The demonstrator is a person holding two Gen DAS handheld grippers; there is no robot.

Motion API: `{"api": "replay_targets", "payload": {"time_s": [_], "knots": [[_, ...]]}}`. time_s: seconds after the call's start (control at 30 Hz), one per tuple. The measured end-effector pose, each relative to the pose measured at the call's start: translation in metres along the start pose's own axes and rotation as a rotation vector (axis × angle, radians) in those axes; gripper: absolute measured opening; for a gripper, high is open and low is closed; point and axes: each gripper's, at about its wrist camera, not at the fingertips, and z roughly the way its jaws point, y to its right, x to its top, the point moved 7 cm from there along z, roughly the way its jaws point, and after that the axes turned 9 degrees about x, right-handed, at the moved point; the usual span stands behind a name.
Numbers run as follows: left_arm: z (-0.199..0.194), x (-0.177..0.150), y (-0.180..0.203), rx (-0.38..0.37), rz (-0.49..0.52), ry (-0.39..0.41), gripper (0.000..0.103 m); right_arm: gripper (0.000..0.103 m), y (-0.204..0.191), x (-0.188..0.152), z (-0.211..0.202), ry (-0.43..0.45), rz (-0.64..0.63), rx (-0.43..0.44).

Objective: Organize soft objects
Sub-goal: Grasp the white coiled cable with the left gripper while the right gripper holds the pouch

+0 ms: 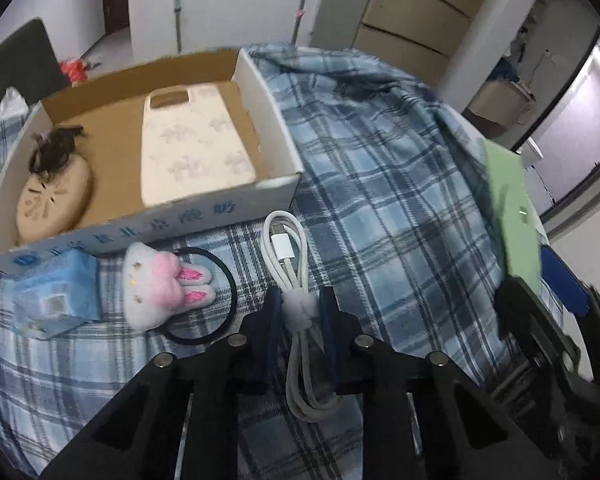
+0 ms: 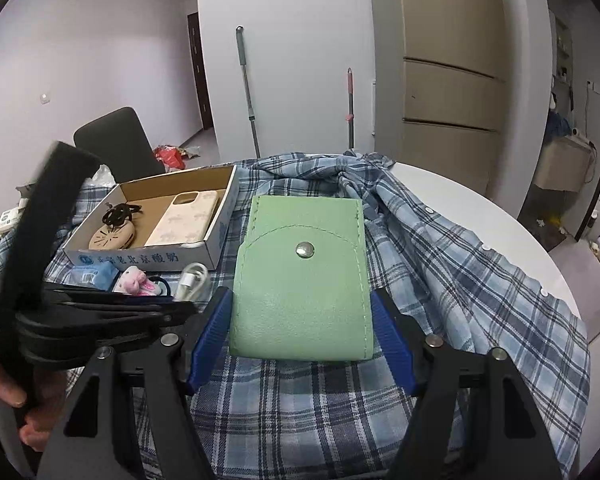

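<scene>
1. The round black elastic hair loop [image 1: 228, 284] is partly hidden under the pink-and-white plush rabbit [image 1: 160, 284].
2. The coiled white charging cable [image 1: 288, 256] passes between the left claw [image 1: 300, 308] fingers, which hide its sides there.
3. In the right wrist view, the left claw's [image 2: 180, 308] black frame covers the near parts of the cable, the rabbit and the light blue tissue packet [image 2: 94, 276].
4. The blue print on the white cardboard tray's front wall [image 1: 140, 232] is blurred.
5. The green leather snap pouch [image 1: 512, 216] is smeared at the left wrist view's right side.
6. The blue plaid shirt [image 2: 480, 280] hides most of the white worktop [image 2: 500, 216].
</scene>
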Motion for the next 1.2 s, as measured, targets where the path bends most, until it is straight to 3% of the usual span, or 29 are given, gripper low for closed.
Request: {"api": "replay_targets", "payload": {"time_s": [0.17,0.3,0.47,0.67,0.97,1.13,1.2], "knots": [[-0.041,-0.009,-0.014,-0.005,0.014,0.075,0.02,0.068,-0.005,0.0,0.002,-0.006,-0.032,-0.006],[-0.076,-0.021,-0.035,0.044,0.035,0.146,0.02,0.068,-0.01,0.002,-0.004,0.024,-0.061,0.002],[-0.108,-0.032,-0.071,0.075,0.0,0.189,0.02,0.068,-0.026,0.007,-0.011,0.048,-0.136,-0.017],[-0.136,-0.023,-0.103,0.079,-0.049,0.264,0.02,0.068,-0.049,0.025,-0.024,0.075,-0.159,-0.012],[-0.2,0.036,-0.135,0.09,-0.117,0.47,0.02,0.068,-0.116,0.11,-0.041,0.193,-0.19,0.101],[-0.213,0.083,-0.137,0.107,-0.125,0.548,0.02,0.068,-0.139,0.161,-0.031,0.258,-0.165,0.109],[-0.209,0.098,-0.141,0.073,-0.13,0.558,0.02,0.068,-0.142,0.177,-0.022,0.269,-0.131,0.087]]}}
